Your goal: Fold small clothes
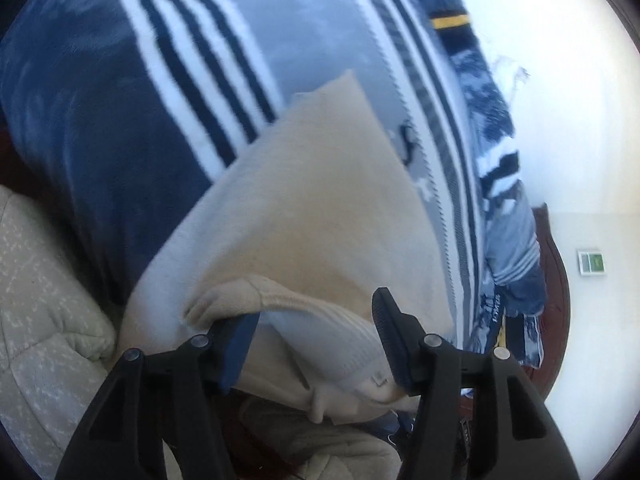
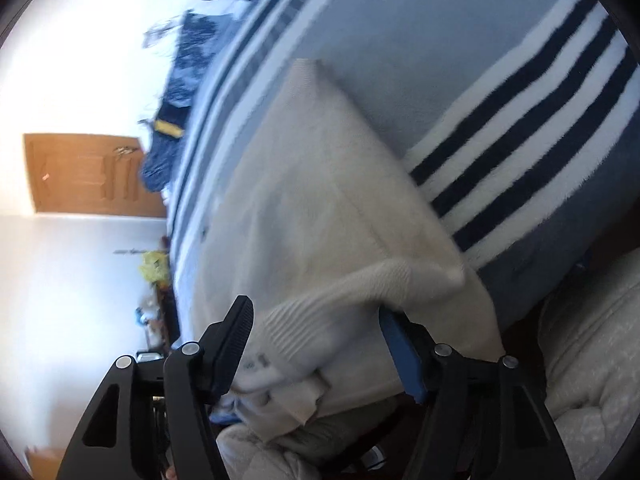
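A cream knitted garment (image 1: 304,216) lies folded on a blue, white and navy striped blanket (image 1: 120,128). My left gripper (image 1: 316,336) stands at its near edge with its jaws spread wide around the ribbed hem, which lies between the fingers. The garment also shows in the right wrist view (image 2: 320,216). My right gripper (image 2: 316,336) stands at the same near edge, its jaws wide apart with the ribbed hem and a folded corner between them.
A pale quilted cushion (image 1: 44,288) lies at the lower left; it also shows in the right wrist view (image 2: 596,344). More dark striped clothes (image 1: 504,208) lie along the blanket's far edge. A wooden door (image 2: 88,174) and white wall are beyond.
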The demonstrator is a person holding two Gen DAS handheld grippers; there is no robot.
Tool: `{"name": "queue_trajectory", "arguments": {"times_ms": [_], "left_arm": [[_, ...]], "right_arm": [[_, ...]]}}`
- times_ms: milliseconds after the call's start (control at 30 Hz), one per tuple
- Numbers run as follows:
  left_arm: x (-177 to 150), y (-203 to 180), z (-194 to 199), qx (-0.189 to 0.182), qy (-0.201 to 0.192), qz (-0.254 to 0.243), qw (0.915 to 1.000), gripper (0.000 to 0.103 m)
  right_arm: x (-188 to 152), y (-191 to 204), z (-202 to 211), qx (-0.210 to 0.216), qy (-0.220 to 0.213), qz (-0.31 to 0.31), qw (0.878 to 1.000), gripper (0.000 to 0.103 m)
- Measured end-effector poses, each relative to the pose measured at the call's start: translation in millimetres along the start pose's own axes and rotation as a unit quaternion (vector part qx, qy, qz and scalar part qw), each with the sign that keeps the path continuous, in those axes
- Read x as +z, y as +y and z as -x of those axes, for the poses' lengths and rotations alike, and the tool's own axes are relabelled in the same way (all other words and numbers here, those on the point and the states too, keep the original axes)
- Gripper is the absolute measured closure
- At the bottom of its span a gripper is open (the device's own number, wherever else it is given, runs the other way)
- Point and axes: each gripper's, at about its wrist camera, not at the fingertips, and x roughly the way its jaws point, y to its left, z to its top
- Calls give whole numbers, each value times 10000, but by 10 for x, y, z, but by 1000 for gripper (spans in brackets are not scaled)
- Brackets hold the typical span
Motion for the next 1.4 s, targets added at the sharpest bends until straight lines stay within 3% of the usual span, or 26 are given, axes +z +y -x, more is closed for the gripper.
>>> {"name": "queue_trajectory", "arguments": {"times_ms": [133, 167, 233, 300, 333, 467, 567, 667, 767, 933, 967, 1000, 1067, 1133, 1267, 1333, 1400], "left_arm": [[-45, 149, -67, 143, 61, 86, 9998, 47], [-68, 176, -80, 155, 74, 54, 9998, 48], [-96, 205, -73, 194, 49, -110, 9997, 51], [-139, 232, -53, 296, 35, -278, 9992, 61], [-158, 252, -41, 297, 33, -337, 9990, 61], [-295, 252, -31, 224, -24, -711, 9972, 60], [-377, 268, -70, 249, 37, -865, 9959, 57], [-414, 238, -2, -52, -50, -881, 9961, 56], [-437, 140, 82, -176, -229, -1043, 9941, 48], [-491, 152, -117, 38, 56, -1083, 9941, 49], [-497, 173, -155, 175, 96, -1083, 9939, 56], [-500, 184, -187, 292, 142, -1097, 9934, 72], [-487, 183, -201, 446, 179, -1180, 9918, 94], [-468, 155, -99, 421, 53, -1236, 9914, 96], [-594, 10, 211, 247, -79, -1724, 9847, 96], [-670, 25, 199, 497, -98, -1995, 9786, 96], [-692, 128, 18, 991, -67, -2056, 9736, 96]], "right_arm": [[62, -44, -75, -259, 40, -40, 9996, 36], [61, -58, -95, -345, 59, -32, 9994, 40], [45, -89, -108, -591, 110, 4, 9982, 66], [-10, -130, -81, -730, 159, 119, 9971, 73], [-59, -149, -59, -717, 153, 215, 9971, 76], [-186, -323, 0, -579, 106, 565, 9967, 76], [-163, -432, -47, -716, 162, 493, 9961, 75], [-182, -308, -34, -680, 92, 800, 9944, 75], [-249, -204, -13, -647, 19, 1060, 9923, 72], [-325, -135, -94, -811, 117, 1374, 9871, 72], [-338, -130, -113, -856, 154, 1431, 9859, 74], [-345, -121, -120, -949, 149, 1492, 9841, 77], [-347, -94, -106, -1000, 120, 1557, 9827, 86], [-329, -71, -49, -1143, 60, 1638, 9798, 98], [-308, 25, 211, -869, -164, 1738, 9808, 99], [-371, 103, 363, -822, -264, 1879, 9784, 99], [-452, 111, 426, -944, -243, 2023, 9745, 99]]}}
